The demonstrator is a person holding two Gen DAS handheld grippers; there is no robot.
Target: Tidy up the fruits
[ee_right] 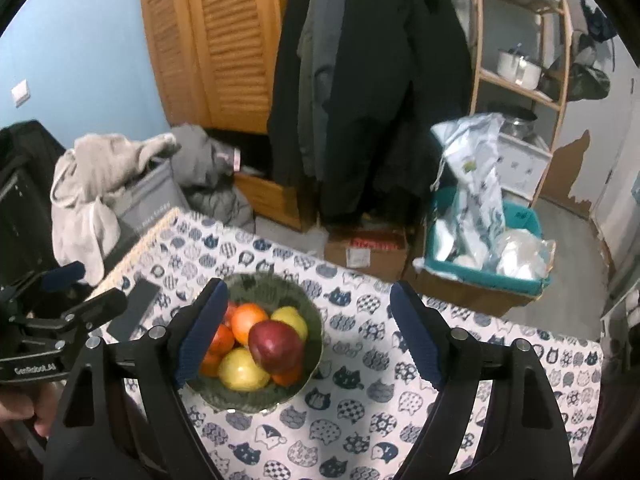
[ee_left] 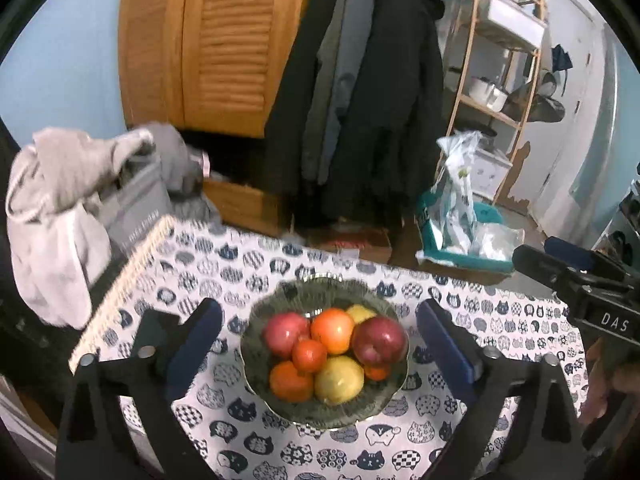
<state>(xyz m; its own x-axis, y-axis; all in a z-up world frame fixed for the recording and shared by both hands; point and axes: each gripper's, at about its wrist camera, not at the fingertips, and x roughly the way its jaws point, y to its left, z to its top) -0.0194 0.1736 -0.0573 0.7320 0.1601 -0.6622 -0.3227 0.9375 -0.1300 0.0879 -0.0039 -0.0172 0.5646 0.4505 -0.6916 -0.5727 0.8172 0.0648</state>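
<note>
While both tools [ee_left: 320, 340] [ee_right: 306, 332] gape, fruit fills the bowl [ee_left: 280, 300].

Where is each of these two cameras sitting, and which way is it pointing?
Left wrist: rides the left tongs, looking down along both fingers at the fruit bowl; right tongs at the right edge.
Right wrist: rides the right tongs, bowl left of centre; left tongs at the left.
Shared: bowl, cat-print tablecloth, coats.
</note>
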